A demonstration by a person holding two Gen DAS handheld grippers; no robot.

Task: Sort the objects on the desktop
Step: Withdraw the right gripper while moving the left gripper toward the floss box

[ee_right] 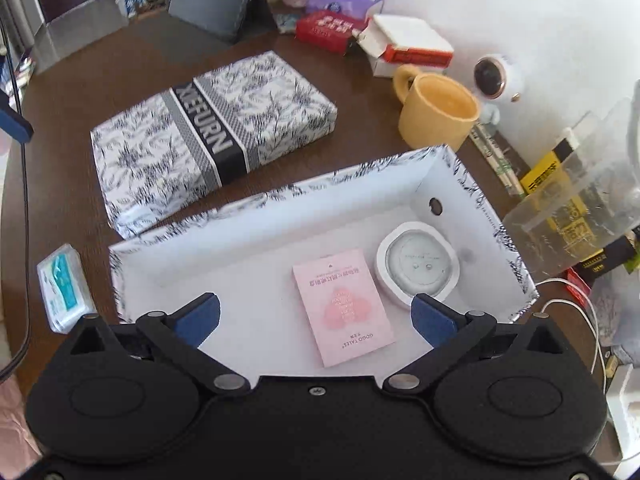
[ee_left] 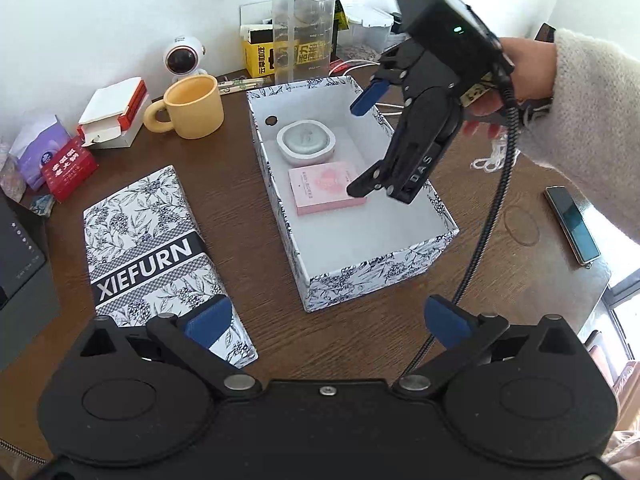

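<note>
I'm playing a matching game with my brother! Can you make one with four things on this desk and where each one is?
Things:
1. pink card box
2. mug
3. lid
4. phone

Places:
A. on the desk, at the far right in the left wrist view
B. inside the open box, beside the round white dish
C. flat on the desk, next to the open box, reading XIEFURN
D. on the desk behind the open box, near the little white camera

Pairs: 1-B, 2-D, 3-C, 4-A
</note>
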